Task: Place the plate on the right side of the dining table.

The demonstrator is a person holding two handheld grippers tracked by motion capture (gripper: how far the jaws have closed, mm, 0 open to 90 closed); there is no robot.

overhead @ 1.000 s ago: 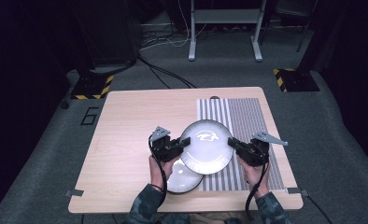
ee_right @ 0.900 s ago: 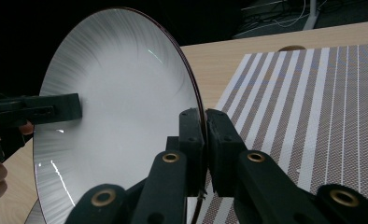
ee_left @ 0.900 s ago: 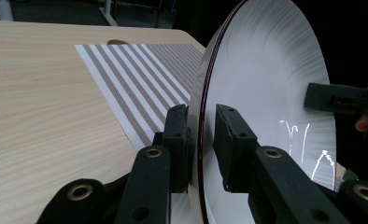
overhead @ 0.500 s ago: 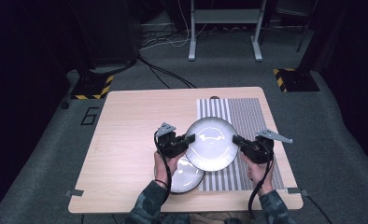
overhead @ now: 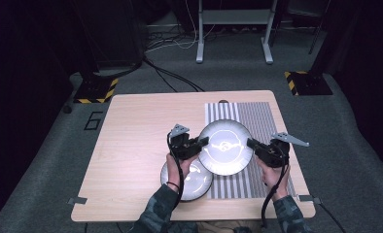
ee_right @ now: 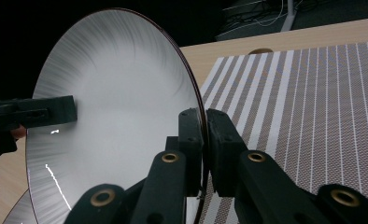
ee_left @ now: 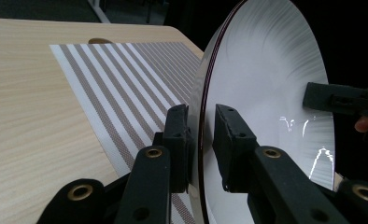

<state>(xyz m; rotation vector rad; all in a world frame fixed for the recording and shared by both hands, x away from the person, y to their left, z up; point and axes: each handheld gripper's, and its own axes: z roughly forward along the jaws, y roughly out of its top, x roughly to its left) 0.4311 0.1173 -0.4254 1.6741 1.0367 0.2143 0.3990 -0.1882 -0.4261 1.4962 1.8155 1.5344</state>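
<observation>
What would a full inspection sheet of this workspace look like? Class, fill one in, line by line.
Surface: wooden table, striped placemat at its right.
Job's things: white plate held raised between both tools; second plate flat on the table below it.
Clutter: nothing seen.
Grippers: left tool and right tool shut on opposite rims of the white plate.
Cables: one trails from each tool; more lie on the floor.
Surroundings: dark room, grey floor, metal stand, hazard-striped bases.

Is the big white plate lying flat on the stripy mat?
No, the big white plate is held up off the striped mat, clamped at its rim by the left gripper and the right gripper.
</observation>
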